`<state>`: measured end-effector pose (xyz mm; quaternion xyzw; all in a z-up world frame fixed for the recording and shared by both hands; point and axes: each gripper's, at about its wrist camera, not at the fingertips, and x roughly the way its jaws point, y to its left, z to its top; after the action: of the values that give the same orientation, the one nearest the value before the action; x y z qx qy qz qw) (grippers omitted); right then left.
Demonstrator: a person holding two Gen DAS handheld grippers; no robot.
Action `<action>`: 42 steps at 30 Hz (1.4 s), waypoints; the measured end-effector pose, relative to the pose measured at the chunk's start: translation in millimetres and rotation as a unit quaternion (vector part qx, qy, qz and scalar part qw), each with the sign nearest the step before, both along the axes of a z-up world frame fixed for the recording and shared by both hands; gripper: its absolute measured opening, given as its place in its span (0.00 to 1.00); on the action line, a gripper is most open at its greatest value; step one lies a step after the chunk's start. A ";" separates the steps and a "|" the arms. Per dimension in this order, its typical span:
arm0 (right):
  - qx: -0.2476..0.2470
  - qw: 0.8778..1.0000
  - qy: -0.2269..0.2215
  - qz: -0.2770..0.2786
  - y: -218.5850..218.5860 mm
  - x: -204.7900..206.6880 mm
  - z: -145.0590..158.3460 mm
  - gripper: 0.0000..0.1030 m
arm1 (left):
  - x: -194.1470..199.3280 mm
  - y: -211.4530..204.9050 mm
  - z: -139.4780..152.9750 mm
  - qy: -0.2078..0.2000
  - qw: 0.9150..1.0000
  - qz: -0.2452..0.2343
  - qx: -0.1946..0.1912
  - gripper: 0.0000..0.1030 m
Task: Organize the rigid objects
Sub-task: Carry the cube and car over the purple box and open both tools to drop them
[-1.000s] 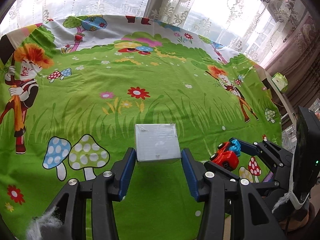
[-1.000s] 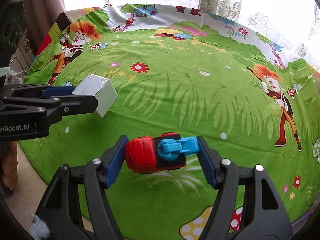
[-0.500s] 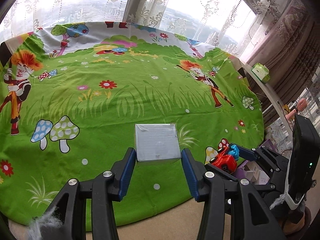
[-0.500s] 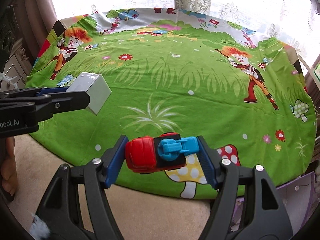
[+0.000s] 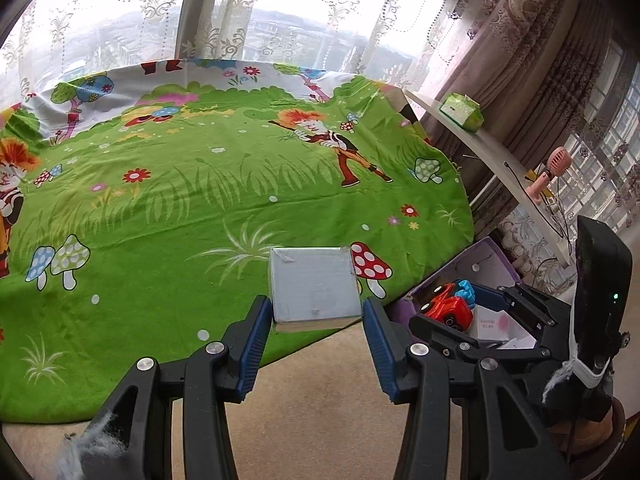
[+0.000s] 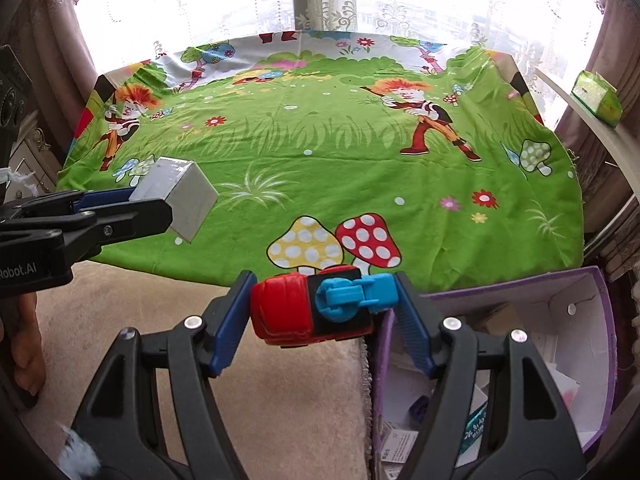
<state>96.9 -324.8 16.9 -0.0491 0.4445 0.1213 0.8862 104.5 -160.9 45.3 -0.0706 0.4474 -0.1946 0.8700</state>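
Above the near edge of a cartoon-printed sheet (image 5: 168,216), my left claw (image 5: 316,312) grips a small grey box (image 5: 314,290), its blue ribbed pads pressed to the box's two sides. The box is squarish and flat-faced, wrapped in dull, slightly glossy film, with a paler band along its near lower edge. It hangs in the air over the spot where the green cloth gives way to beige carpet (image 5: 320,400).

My right claw (image 6: 324,312) is clamped on a plastic toy truck (image 6: 304,312), which sits sideways between the pads: a rounded, shiny red cab at the left, a bright blue moulded part at the right. Both claws are about half spread, each filled by what it holds, and both point forward and downward. From the right wrist view my left claw reaches in from the left edge, level, with the box held clear of the sheet.

At the right, beside the sheet's edge, a purple cardboard box (image 6: 604,340) stands open on the floor, white inside. Papers and small printed packets lie in it; I cannot make out what they are. The truck hangs just left of its near wall.
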 end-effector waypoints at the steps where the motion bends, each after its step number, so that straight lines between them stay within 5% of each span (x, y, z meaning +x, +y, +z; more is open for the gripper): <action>1: -0.001 1.000 0.001 -0.007 -7.2 -3.7 0.4 0.70 | -2.0 -5.7 0.4 0.000 1.000 -0.006 0.000 0.47; 15: -0.006 0.991 0.012 -0.131 -122.1 -47.0 0.4 0.70 | -25.5 -94.8 0.1 0.007 0.994 -0.108 0.021 0.47; 26: -0.028 0.982 0.014 -0.188 -167.7 -68.5 -5.9 0.70 | -37.7 -157.9 -12.7 0.026 0.984 -0.172 0.044 0.47; 36: -0.026 0.976 0.004 -0.218 -180.6 -74.0 -0.7 0.70 | -29.4 -170.4 -28.3 0.073 0.982 -0.171 0.037 0.54; 42: -0.038 0.973 0.002 -0.227 -177.9 -78.1 3.4 0.84 | -33.7 -158.9 -42.3 0.130 0.978 -0.160 0.013 0.67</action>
<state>18.8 -502.6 20.4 0.0200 0.4501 -0.1000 0.8871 70.8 -319.9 3.0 -0.0116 0.5643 -0.3153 0.7629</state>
